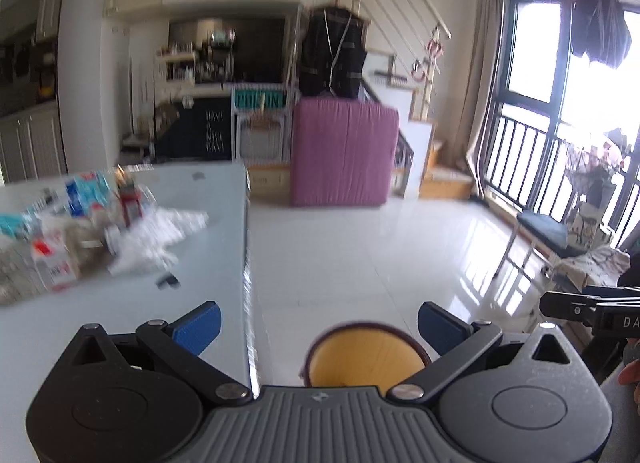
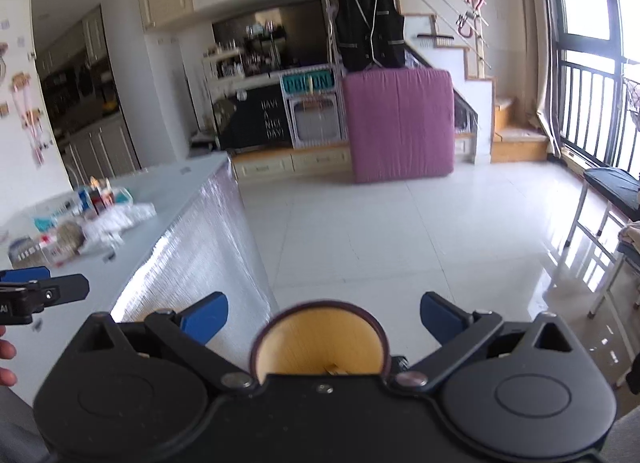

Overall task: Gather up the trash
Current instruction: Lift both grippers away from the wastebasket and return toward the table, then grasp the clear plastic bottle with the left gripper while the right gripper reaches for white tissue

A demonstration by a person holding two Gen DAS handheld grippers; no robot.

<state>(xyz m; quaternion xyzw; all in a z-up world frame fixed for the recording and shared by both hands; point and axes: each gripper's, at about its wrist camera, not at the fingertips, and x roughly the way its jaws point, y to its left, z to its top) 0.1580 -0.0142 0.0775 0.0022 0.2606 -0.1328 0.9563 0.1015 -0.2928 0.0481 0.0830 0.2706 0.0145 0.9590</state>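
Left hand-held gripper (image 1: 319,319) spread wide, right hand-held gripper (image 2: 324,313) likewise, both empty, side by side

Black grippers, blue fingers (image 1: 200,325), seemingly ribbed grey housing.

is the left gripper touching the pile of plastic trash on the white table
Apart. The left wrist view shows bare white table between the open left gripper and the pile of plastic trash.

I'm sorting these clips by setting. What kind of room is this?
Most likely a home living room open to a kitchen: stairs, a purple mattress leaning upright, kitchen shelves and a balcony window.
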